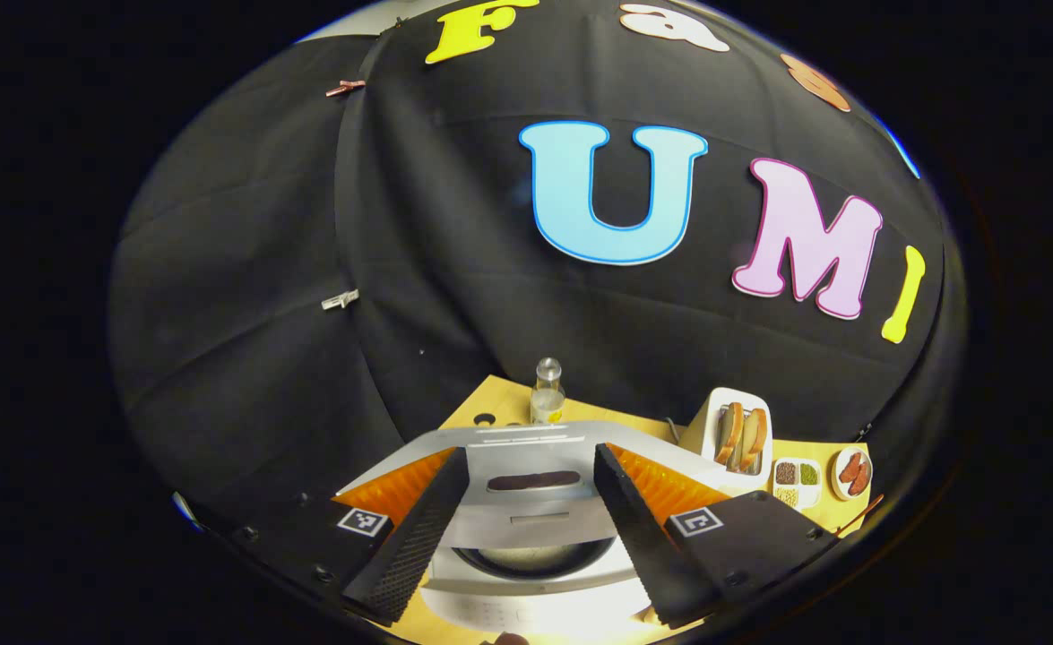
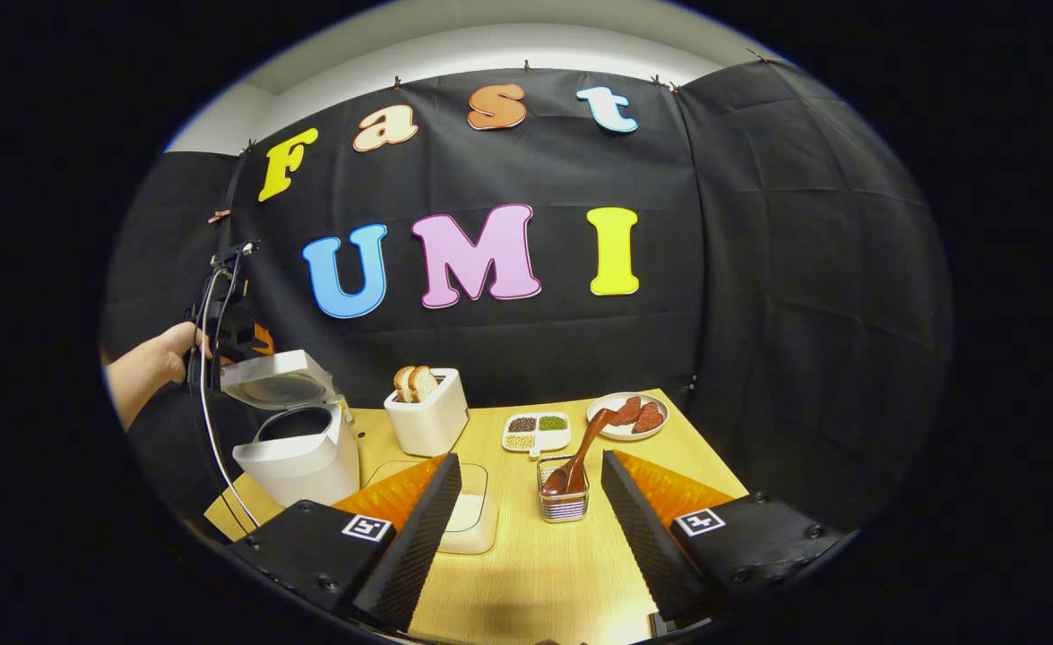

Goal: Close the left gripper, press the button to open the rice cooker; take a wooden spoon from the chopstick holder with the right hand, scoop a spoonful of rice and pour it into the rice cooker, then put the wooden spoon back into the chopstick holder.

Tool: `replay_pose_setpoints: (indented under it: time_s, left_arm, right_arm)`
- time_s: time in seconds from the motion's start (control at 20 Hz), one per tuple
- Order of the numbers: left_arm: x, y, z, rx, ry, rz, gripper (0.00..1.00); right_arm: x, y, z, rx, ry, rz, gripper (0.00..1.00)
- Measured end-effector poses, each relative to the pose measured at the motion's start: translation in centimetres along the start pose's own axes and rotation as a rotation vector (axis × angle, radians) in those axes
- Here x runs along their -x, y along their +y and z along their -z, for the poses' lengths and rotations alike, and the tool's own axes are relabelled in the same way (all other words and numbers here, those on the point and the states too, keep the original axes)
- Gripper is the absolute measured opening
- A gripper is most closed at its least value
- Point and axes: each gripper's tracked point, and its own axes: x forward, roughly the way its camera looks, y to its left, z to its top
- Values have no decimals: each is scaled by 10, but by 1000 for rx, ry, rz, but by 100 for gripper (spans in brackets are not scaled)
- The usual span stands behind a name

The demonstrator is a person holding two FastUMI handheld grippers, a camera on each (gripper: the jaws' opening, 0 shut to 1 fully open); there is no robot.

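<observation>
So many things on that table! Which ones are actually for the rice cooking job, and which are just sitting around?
For the job:
rice cooker, lid already up
wooden spoon
chopstick holder, with the spoon in it
clear tray of rice

Just sitting around:
toaster with bread
divided dish of beans and grains
plate of reddish food
bottle

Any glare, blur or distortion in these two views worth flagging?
Left gripper view: strong glare washes out the rice cooker front at the bottom; fisheye bends the table edge. Right gripper view: evenly lit, sharp on the wooden spoon; soft shadows beside the toaster; wall seams curve outward.
</observation>
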Motion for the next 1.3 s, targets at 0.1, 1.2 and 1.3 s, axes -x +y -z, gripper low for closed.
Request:
replay_pose_setpoints:
  time_s: [0.1,1.2,1.3]
  left_arm:
    - [3,-2,19,1,11,3,99]
    - [-20,-14,142,-48,162,-4,100]
    - [-18,-13,142,-57,148,-2,100]
  right_arm:
    - [-2,2,2,8,5,-12,98]
    - [-9,18,48,-20,121,-68,99]
    - [-8,18,49,-27,126,-66,99]
